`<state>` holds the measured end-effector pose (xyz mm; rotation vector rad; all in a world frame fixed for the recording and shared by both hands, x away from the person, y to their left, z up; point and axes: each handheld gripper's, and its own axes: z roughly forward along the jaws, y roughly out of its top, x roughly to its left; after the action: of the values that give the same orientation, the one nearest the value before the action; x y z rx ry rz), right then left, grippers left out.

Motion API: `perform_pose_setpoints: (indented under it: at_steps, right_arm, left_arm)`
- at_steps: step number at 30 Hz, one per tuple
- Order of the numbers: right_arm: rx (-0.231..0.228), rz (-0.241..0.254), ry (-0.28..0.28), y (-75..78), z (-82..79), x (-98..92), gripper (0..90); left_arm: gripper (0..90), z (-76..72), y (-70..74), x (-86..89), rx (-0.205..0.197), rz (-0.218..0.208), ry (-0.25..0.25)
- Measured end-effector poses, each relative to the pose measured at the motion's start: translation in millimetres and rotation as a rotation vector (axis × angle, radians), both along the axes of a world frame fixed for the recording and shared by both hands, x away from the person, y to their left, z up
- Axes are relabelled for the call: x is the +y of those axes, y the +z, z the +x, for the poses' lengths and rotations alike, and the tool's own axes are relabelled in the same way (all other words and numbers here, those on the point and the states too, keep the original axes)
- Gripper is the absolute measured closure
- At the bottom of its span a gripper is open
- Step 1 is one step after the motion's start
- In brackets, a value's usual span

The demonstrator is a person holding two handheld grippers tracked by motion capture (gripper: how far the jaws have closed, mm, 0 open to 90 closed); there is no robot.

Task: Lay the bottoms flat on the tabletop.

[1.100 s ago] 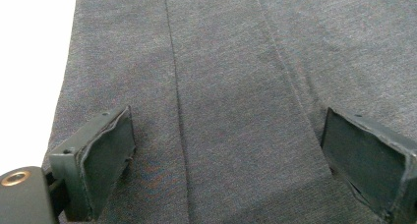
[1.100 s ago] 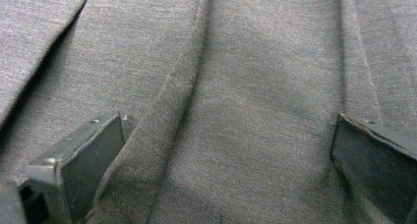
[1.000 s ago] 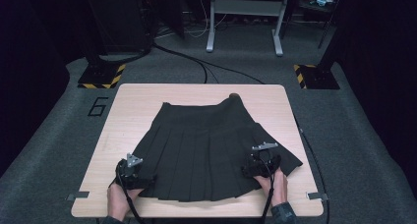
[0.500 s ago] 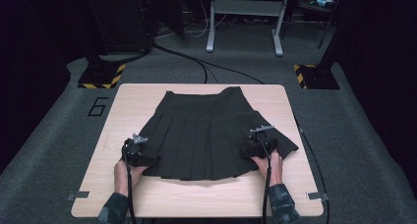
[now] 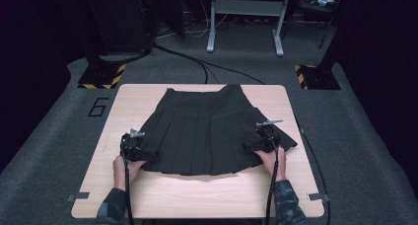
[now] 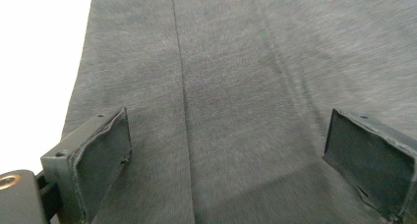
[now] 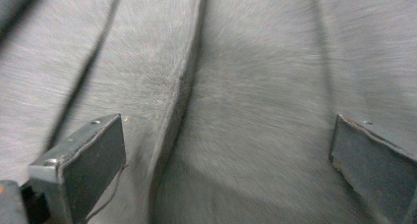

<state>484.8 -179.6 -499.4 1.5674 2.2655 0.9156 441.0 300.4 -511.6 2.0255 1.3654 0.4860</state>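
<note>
Skirt (image 5: pixel 207 133), black and pleated, lies flat in the middle of the wooden bench (image 5: pixel 138 99), its waistband toward the upper part of the high view and its wide hem toward the bottom. We have our left tongs (image 5: pixel 132 148) at the lower left corner of the hem and our right tongs (image 5: pixel 261 142) on the right side of the hem, a little higher in the frame. In the left gripper view the left tongs (image 6: pixel 226 150) stand wide apart with dark cloth spread between the two jaws and nothing pinched; the pale bench shows at the upper left of that frame. In the right gripper view the right tongs (image 7: pixel 226 155) are likewise apart over the cloth, with a pleat seam running down between the jaws.

We judge the step in hand to be taking hold of the hem at both sides, probably to fold or shift the skirt. To do it well, we should lower each pair of tongs until the bottom jaw slides under the hem edge, not merely onto the top layer, and close on both layers together. Matching the two grips in height along the hem would keep the pleats straight. Lifting evenly should prevent the cloth from dragging or twisting.
</note>
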Motion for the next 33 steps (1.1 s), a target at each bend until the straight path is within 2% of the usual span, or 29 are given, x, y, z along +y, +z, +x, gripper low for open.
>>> perform_pose_setpoints:
  at_steps: [2,7,10,11,12,15,16,22,24,26,28,30,31,33]
  right_arm:
    - [-0.03,0.018,-0.013,9.6,-8.4,-6.7,0.8]
    - [-0.106,0.018,-0.022,32.4,-39.5,-25.2,1.6]
    - [-0.143,0.007,-0.028,37.5,-58.0,-32.7,1.6]
    - [-0.152,-0.011,-0.033,37.8,-64.5,-35.1,1.6]
    - [-0.156,-0.026,-0.038,37.5,-71.0,-37.0,1.6]
    - [-0.169,-0.06,-0.056,32.7,-89.5,-43.0,1.6]
    - [-0.177,-0.076,-0.058,29.4,-96.8,-46.7,1.8]
    - [-0.148,-0.105,-0.095,9.9,-121.1,-65.5,1.5]
    - [-0.136,-0.103,-0.108,1.8,-126.0,-72.9,1.5]
    - [-0.125,-0.103,-0.12,-6.2,-129.4,-79.5,1.3]
    - [-0.118,-0.119,-0.135,-14.7,-131.4,-83.5,1.3]
    - [-0.099,-0.138,-0.126,-23.6,-131.5,-85.2,0.0]
    - [-0.131,-0.106,-0.129,-27.2,-131.5,-88.2,0.0]
    - [-0.156,-0.103,-0.125,-29.3,-133.3,-91.7,0.0]
  left_arm:
    - [2.9,-7.0,6.6,1.4,-0.014,-0.003,-0.008]
    - [0.6,-32.0,23.1,6.4,-0.058,-0.018,-0.023]
    - [0.2,-46.4,27.6,10.8,-0.074,-0.014,-0.025]
    - [0.2,-51.8,27.7,12.3,-0.088,-0.01,-0.017]
    - [0.2,-57.3,28.6,15.1,-0.081,-0.003,-0.018]
    - [0.2,-73.3,25.8,25.5,-0.103,0.009,0.015]
    - [0.2,-77.7,24.4,29.4,-0.1,0.01,0.021]
    - [0.2,-97.4,8.5,51.8,-0.072,0.028,0.063]
    - [0.2,-101.4,0.5,60.0,-0.066,0.033,0.079]
    - [0.2,-104.0,-7.0,67.6,-0.039,0.038,0.099]
    - [0.1,-105.4,-14.2,74.2,-0.031,0.039,0.121]
    - [0.1,-105.8,-19.0,78.4,-0.033,0.032,0.127]
    - [0.1,-106.5,-19.8,80.2,-0.043,0.03,0.133]
    - [0.0,-105.9,-21.3,84.2,-0.06,0.024,0.136]
